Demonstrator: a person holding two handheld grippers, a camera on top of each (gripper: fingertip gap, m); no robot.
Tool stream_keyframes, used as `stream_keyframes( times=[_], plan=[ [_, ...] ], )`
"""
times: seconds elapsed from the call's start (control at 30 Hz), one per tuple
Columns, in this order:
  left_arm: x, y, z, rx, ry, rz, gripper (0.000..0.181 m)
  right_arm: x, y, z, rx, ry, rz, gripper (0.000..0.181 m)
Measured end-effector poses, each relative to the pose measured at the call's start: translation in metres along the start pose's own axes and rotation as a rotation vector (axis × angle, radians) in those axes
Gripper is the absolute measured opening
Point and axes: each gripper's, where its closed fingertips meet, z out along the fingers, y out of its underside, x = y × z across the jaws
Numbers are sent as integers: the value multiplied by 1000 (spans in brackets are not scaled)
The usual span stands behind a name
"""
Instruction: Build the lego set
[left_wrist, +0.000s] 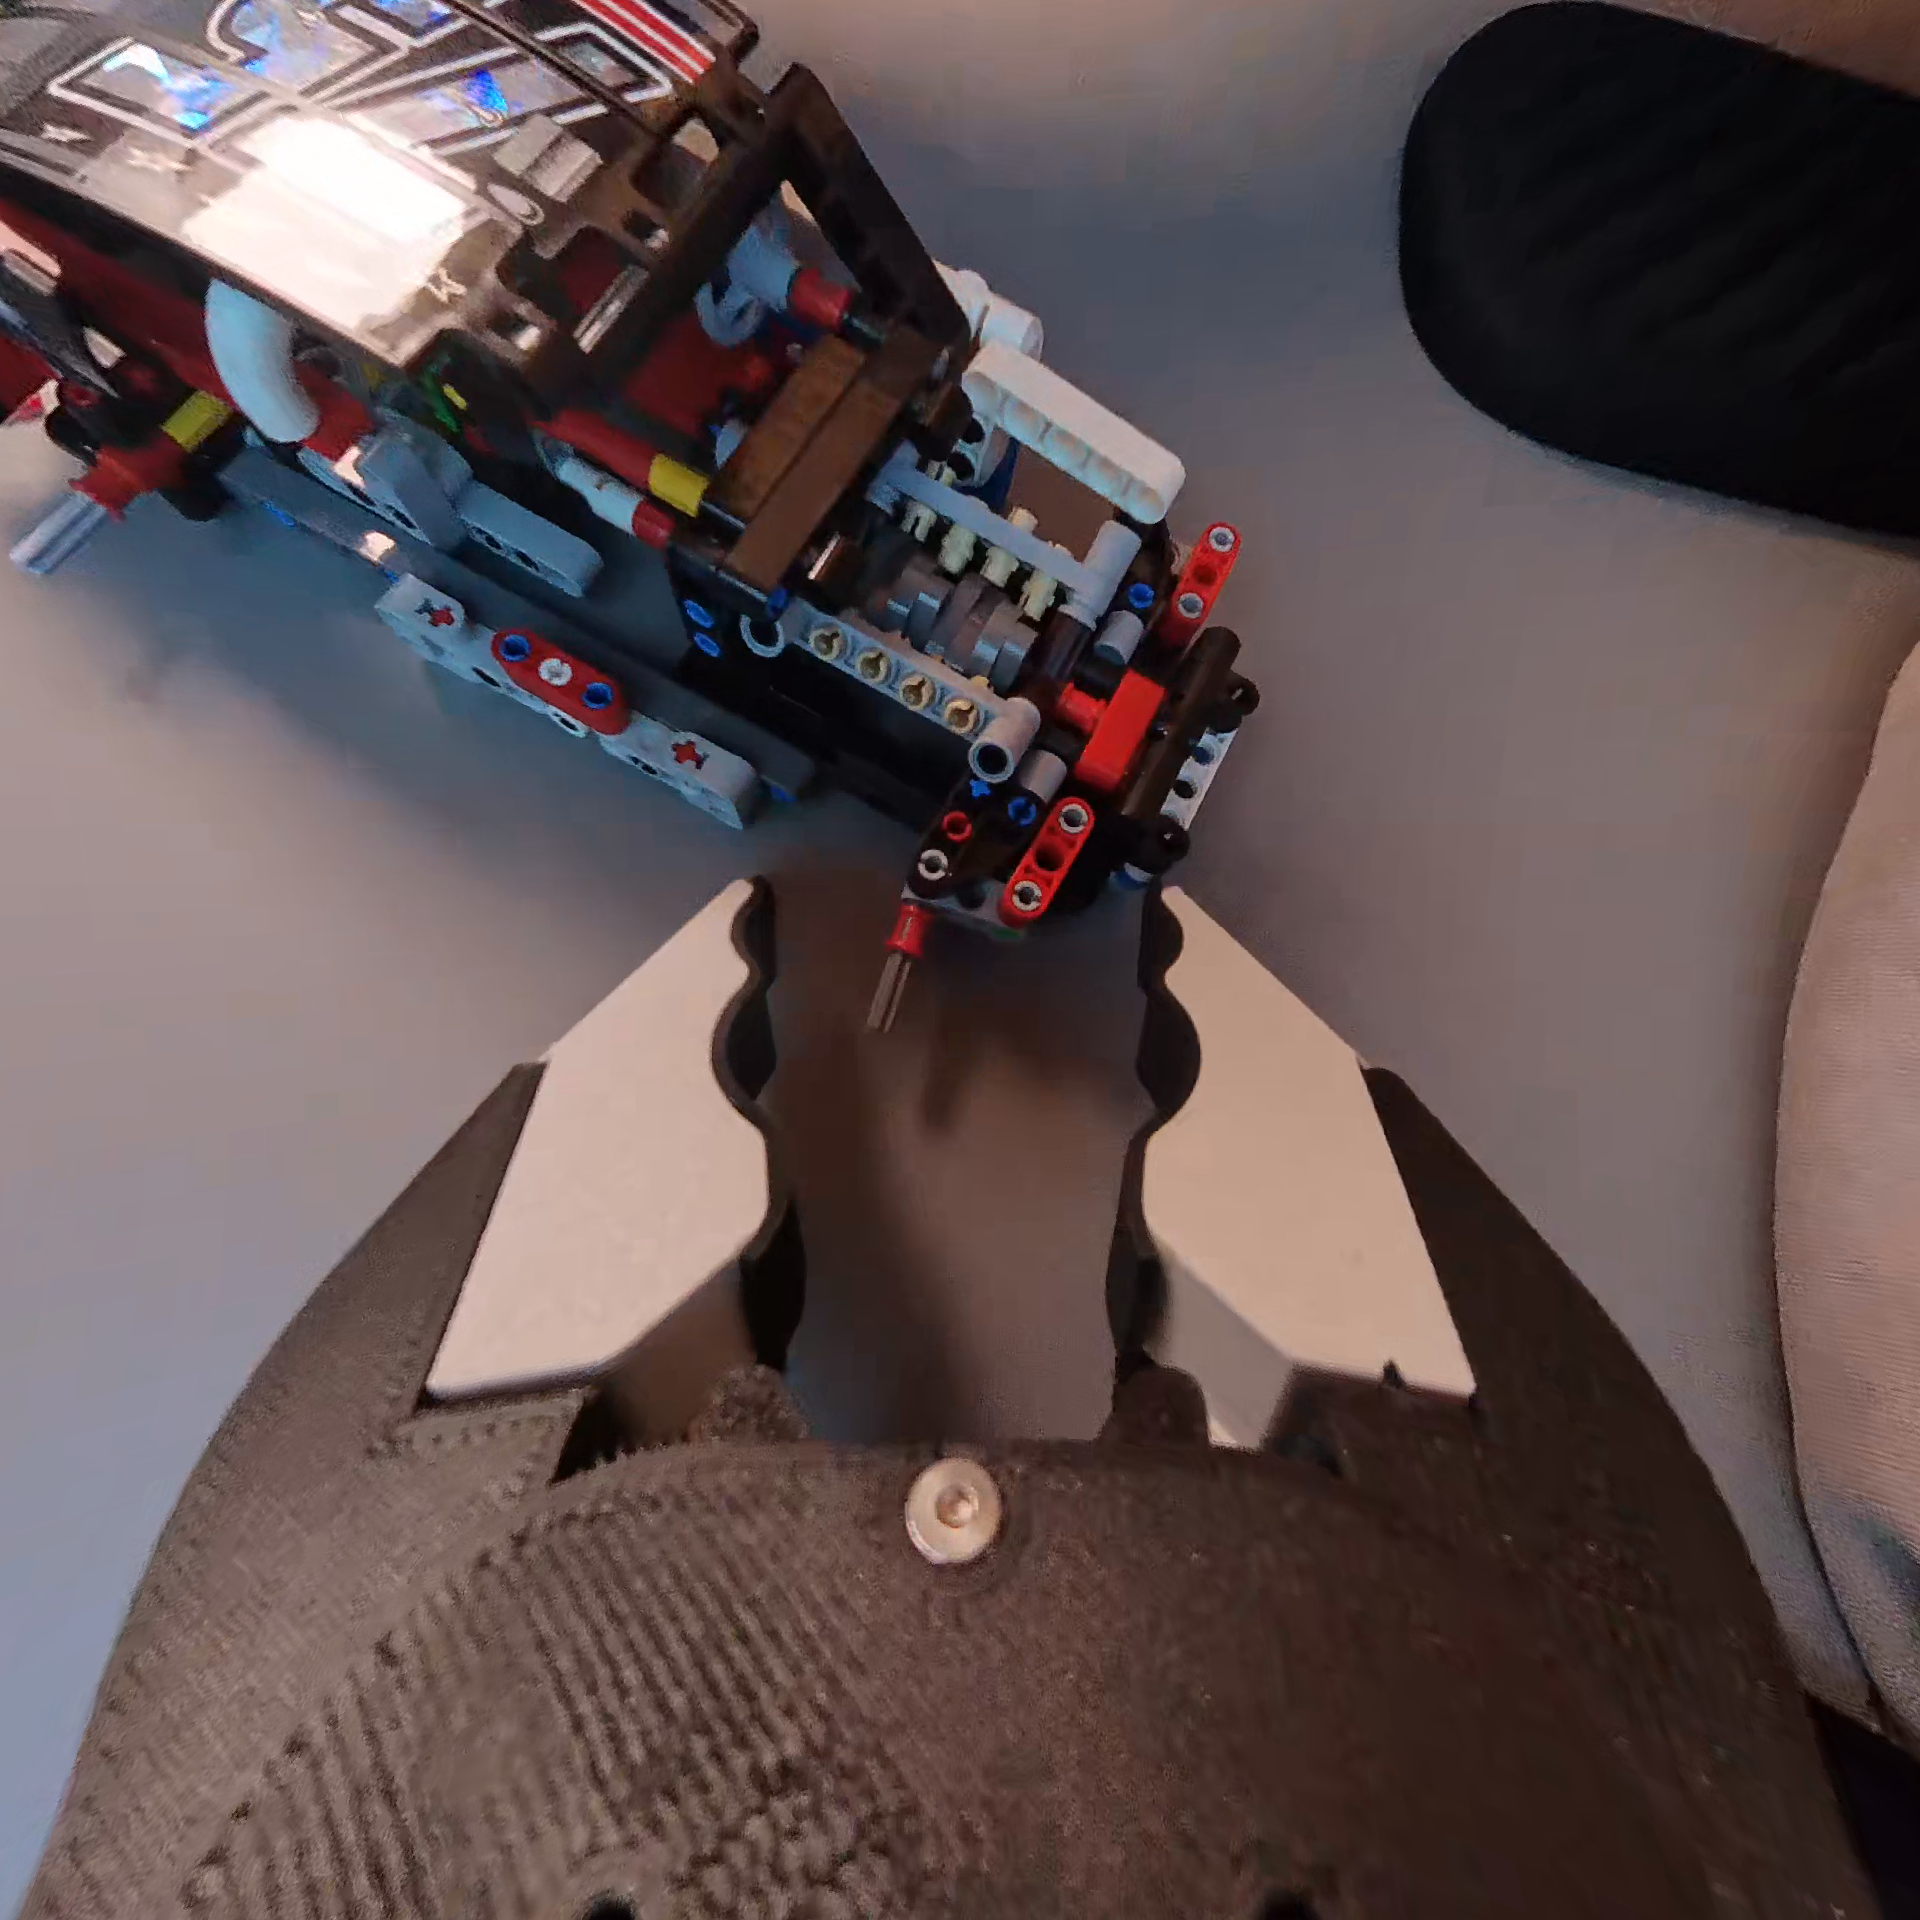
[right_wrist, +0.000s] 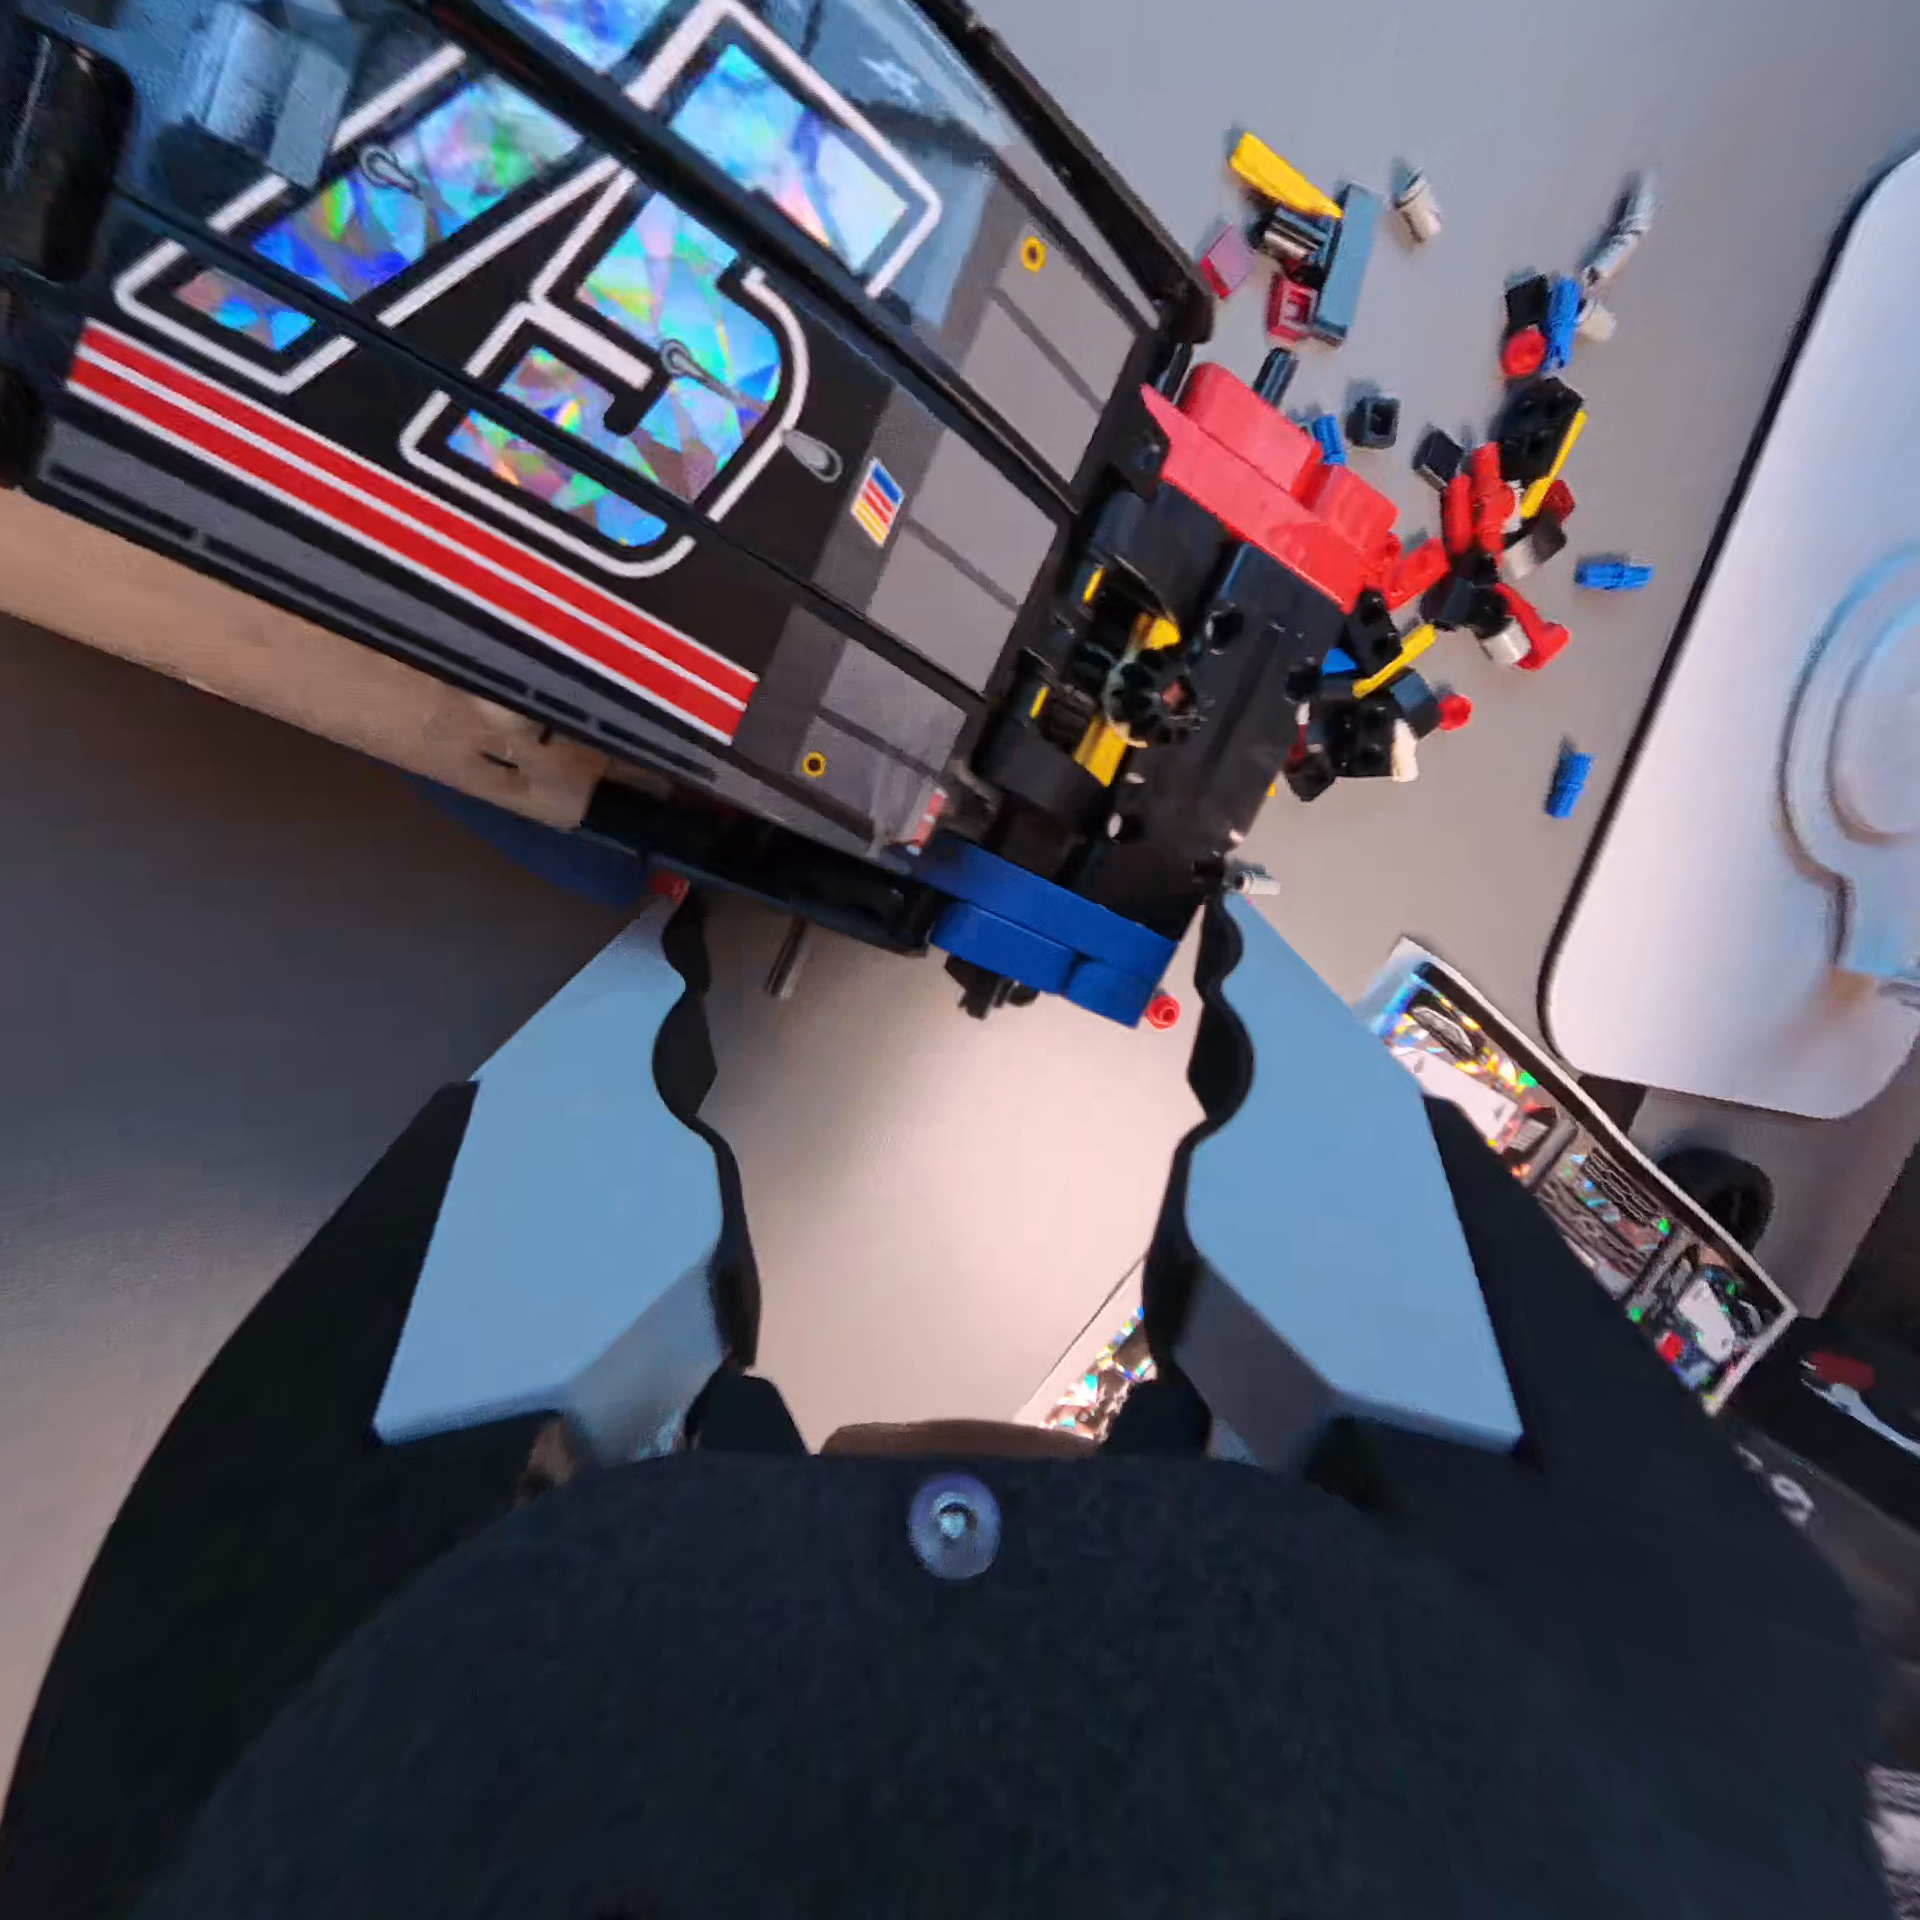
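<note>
A half-built black and red lego vehicle (left_wrist: 582, 416) with shiny stickers lies on the grey table. Its open end shows gears, grey beams and red liftarms, and a red-capped axle (left_wrist: 902, 961) sticks out toward me. My left gripper (left_wrist: 956, 904) is open, its fingertips just short of that end, holding nothing. In the right wrist view the vehicle's stickered side panel (right_wrist: 540, 416) and blue bottom beam (right_wrist: 1049, 935) fill the upper left. My right gripper (right_wrist: 945, 925) is open and empty, its tips beside the blue beam.
A heap of loose lego pieces (right_wrist: 1455, 499) in red, black, blue and yellow lies beyond the vehicle. A white tray-like object (right_wrist: 1745, 727) and a shiny sticker sheet (right_wrist: 1579, 1195) sit to the right. A black padded object (left_wrist: 1683, 239) and a pale cushion (left_wrist: 1860, 1247) border the table.
</note>
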Motion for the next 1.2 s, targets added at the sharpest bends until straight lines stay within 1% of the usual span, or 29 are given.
stream_keyframes(
  times=[0.03, 0.1, 0.13, 0.27, 0.33, 0.4, 0.43, 0.47, 0.5, 0.53, 0.57, 0.6, 0.67, 0.7, 0.73, 0.8, 0.87, 0.9, 1.0, 1.03, 1.07, 1.17, 1.2],
  plan=[
    [0, 0, 0, -3, 13, -1, 71, 0, 1, 1, -22, 17, -25, 93],
    [0, 1, -2, -7, 36, 6, 71, -2, 4, -3, -22, 35, -5, 81],
    [-4, 2, -3, -10, 28, 10, 67, -5, 7, -6, -13, 35, 18, 78],
    [-15, 6, -10, -16, 45, 32, 70, -26, 20, -17, 17, 72, 145, 78],
    [-24, 7, -13, -20, 35, 25, 70, -38, 29, -24, 23, 101, 239, 78],
    [-36, 6, -15, -3, 9, 7, 65, -49, 40, -31, 25, 141, 359, 78],
    [-44, 4, -16, 16, -18, -12, 60, -56, 45, -35, 14, 163, 434, 77],
    [-54, 2, -18, 40, -61, -33, 56, -63, 50, -39, -6, 186, 534, 75],
    [-63, -1, -21, 70, -107, -52, 57, -71, 55, -42, -28, 211, 670, 71],
    [-70, -3, -25, 99, -138, -65, 57, -79, 56, -46, -26, 241, 805, 68],
    [-71, -5, -29, 125, -144, -78, 58, -87, 54, -49, 3, 254, 885, 69],
    [-68, -7, -32, 151, -128, -88, 55, -99, 48, -51, 37, 240, 911, 73],
    [-52, -14, -38, 201, -62, -78, 67, -120, 38, -60, 89, 207, 918, 69],
    [-43, -16, -38, 210, -30, -69, 73, -125, 36, -66, 118, 212, 912, 69],
    [-36, -17, -37, 211, -25, -50, 76, -128, 36, -73, 136, 226, 881, 68],
    [-30, -17, -31, 187, -54, 15, 82, -129, 37, -82, 167, 266, 773, 72],
    [-29, -17, -23, 159, -82, 62, 87, -130, 40, -81, 161, 288, 702, 81],
    [-32, -18, -19, 155, -102, 77, 86, -131, 42, -77, 149, 289, 679, 86],
    [-36, -20, -10, 140, -88, 65, 88, -129, 48, -64, 136, 300, 652, 85],
    [-37, -21, -9, 141, -81, 63, 85, -128, 48, -62, 147, 302, 659, 80],
    [-38, -21, -9, 146, -72, 67, 76, -128, 46, -60, 167, 298, 673, 75],
    [-47, -21, -12, 160, -79, 63, 73, -127, 42, -60, 201, 332, 711, 60],
    [-50, -21, -13, 165, -86, 57, 72, -127, 40, -60, 209, 345, 714, 60]
  ],
)
